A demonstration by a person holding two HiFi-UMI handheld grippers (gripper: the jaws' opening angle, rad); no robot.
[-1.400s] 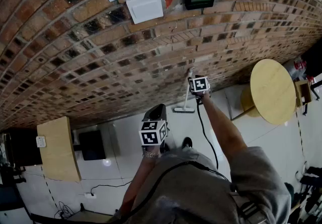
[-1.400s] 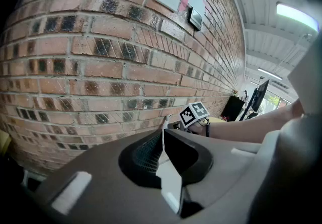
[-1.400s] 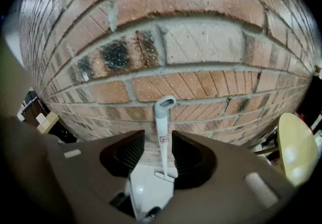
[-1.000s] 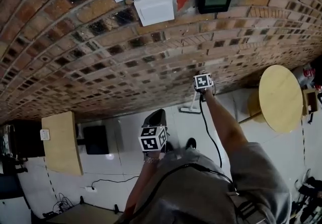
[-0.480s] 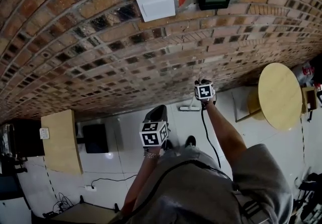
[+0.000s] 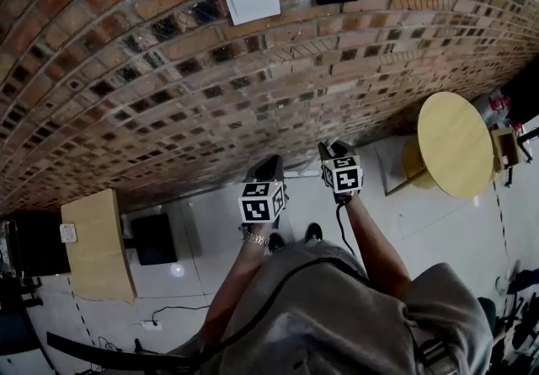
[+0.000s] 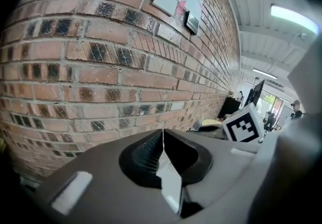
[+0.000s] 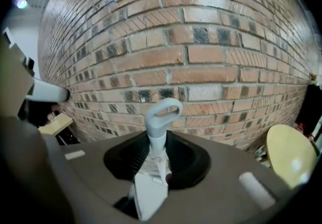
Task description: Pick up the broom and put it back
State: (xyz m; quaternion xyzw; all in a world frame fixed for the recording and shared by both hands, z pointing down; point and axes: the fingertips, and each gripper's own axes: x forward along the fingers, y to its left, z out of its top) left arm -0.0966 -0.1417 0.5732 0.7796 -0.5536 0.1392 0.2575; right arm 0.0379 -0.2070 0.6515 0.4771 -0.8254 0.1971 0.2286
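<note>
So the right gripper (image 8: 156, 172) has its jaws clamped on the broom (image 8: 162, 117), low on the grey handle, just under the loop at the end. In the right gripper view the handle comes straight up out of the jaws in the middle of the frame, with the loop topping out a bit above centre. The long axis is pretty much upright there, tipped only slightly, and the loop end points up at the brick wall (image 8: 211, 67) that fills the whole background. The brush end must be somewhere below the jaws. The gripper body hides it, so I can't say how it hangs.

The left gripper (image 7: 162, 143) has its jaws pressed together on nothing, and past them there's only more brick. In the head view it sits just left of the right one, near the middle of the frame, both facing the wall.

My read is that the right hand owns this one, since the broom is already in it. What matters for putting it back is keeping that handle upright and leaning the loop end in toward the wall. The left is close enough to steady it if it swings.
</note>
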